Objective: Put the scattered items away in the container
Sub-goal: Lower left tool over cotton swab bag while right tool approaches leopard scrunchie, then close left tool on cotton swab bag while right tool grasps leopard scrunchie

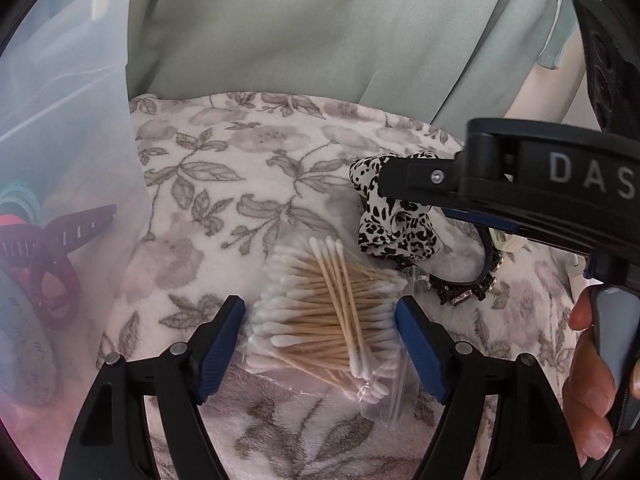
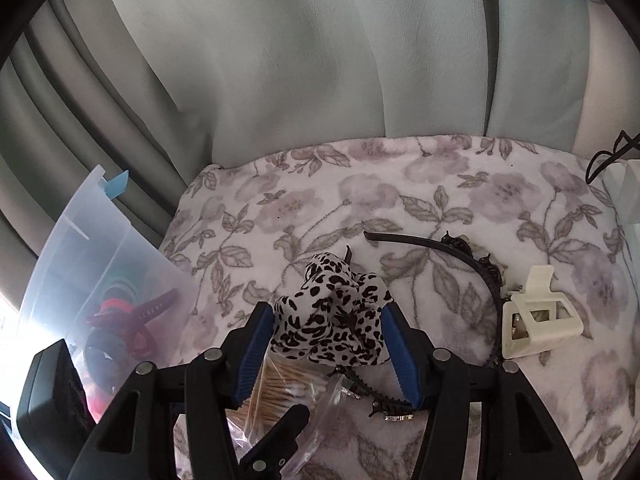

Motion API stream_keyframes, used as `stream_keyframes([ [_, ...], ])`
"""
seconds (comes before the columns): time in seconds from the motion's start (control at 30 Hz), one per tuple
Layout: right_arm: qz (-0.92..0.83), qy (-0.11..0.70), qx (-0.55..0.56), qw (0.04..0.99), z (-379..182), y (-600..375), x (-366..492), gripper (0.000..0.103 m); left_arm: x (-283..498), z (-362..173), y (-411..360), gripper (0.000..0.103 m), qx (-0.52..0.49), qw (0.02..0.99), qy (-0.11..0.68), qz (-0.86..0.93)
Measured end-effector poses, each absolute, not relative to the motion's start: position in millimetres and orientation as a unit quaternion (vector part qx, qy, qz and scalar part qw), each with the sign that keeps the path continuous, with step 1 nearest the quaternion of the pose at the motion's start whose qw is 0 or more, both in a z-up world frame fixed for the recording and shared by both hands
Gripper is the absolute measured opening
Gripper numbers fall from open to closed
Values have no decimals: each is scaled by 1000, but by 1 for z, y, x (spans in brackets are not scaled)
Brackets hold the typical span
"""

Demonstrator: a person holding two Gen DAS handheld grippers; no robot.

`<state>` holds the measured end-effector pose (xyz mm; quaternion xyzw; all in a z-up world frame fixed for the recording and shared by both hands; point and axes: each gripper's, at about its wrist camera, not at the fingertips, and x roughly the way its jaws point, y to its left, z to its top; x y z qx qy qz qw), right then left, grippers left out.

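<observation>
A clear bag of cotton swabs (image 1: 328,320) lies on the floral blanket (image 1: 224,184). My left gripper (image 1: 320,340) is open, its blue pads on either side of the bag. A leopard-print scrunchie (image 2: 332,316) lies further right; it also shows in the left wrist view (image 1: 392,228). My right gripper (image 2: 328,344) is open around the scrunchie, pads close to its sides. A black jewelled headband (image 2: 472,264) curves behind it. A cream hair claw (image 2: 536,316) lies at the right. The clear plastic container (image 2: 80,248) stands at the left.
The container (image 1: 60,160) holds a dark red hair claw (image 1: 48,264), coloured hair ties and a tape roll. Pale green curtains (image 2: 320,60) hang behind the blanket. A white object with a black cable (image 2: 616,184) sits at the far right edge.
</observation>
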<state>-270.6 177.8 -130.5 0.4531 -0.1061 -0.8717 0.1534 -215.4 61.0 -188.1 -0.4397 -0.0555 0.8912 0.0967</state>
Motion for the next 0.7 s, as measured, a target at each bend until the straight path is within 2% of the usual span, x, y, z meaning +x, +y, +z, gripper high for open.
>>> stream_keyframes([
  [0.03,-871,-111,455,152,-132,179,-271,53,-216,-189,61,78,-440,98,-57,891],
  [0.1,-865,-126,462,151,-135,184,-271,29,-216,-189,60,78,-439,98,-58,891],
  [0.17,-860,-142,466,151,-137,189,-271,18,-216,-189,61,78,-440,97,-57,891],
  [0.53,-860,-192,453,135,-120,233,-217,16,-204,-184,60,70,-461,70,-79,881],
  [0.7,-851,-239,452,118,-111,260,-185,15,-190,-177,56,69,-476,68,-117,869],
])
